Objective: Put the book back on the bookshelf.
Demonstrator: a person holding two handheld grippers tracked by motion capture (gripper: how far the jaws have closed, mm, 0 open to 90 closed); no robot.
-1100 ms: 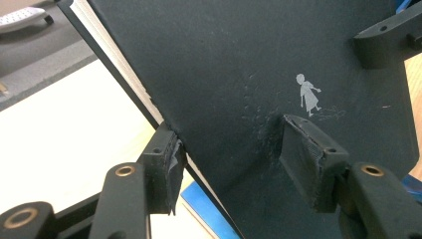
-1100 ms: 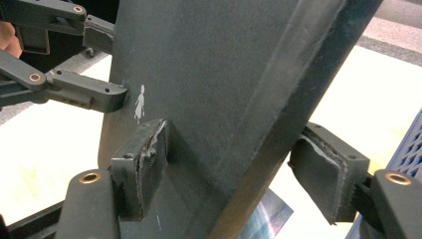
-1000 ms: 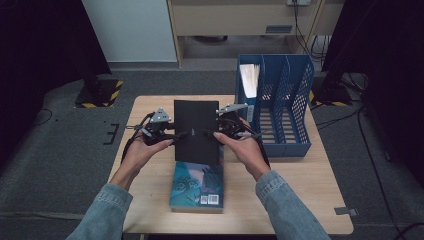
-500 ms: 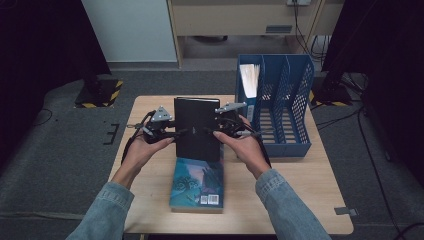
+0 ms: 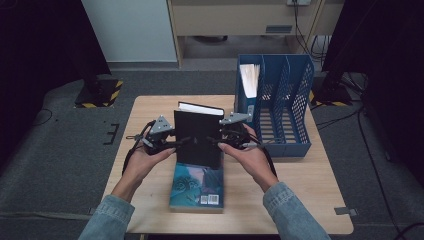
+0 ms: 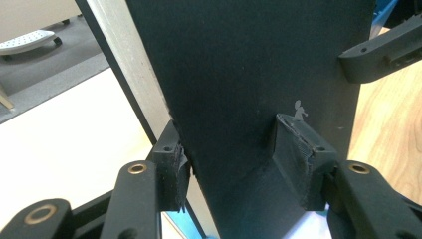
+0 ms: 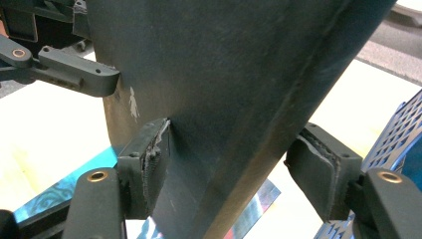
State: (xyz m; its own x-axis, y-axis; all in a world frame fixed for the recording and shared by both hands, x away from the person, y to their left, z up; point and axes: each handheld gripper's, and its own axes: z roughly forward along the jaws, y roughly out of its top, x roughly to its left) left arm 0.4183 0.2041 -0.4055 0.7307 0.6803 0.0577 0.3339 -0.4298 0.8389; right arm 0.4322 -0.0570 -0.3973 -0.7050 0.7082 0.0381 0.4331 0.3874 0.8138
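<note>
A black hardcover book (image 5: 197, 137) stands upright above the table (image 5: 310, 200), its white page edge showing on top. My left gripper (image 5: 181, 142) is shut on its left side and my right gripper (image 5: 220, 142) on its right side. In the left gripper view the pads (image 6: 298, 154) press the cover and the page edge of the black book (image 6: 249, 74). In the right gripper view one pad (image 7: 149, 164) lies on the cover of the book (image 7: 224, 74) and the other sits at the spine. Below it, a teal book (image 5: 197, 187) lies flat on the table.
A blue file organizer (image 5: 280, 100) stands at the table's right rear, right beside my right hand, with white papers (image 5: 249, 77) in its left slot. Bare wood lies to the left and along the front edge. Dark floor surrounds the table.
The black book has tipped up from a flatter pose to upright, so its page edge now shows on top. Both hands have shifted slightly with it.
</note>
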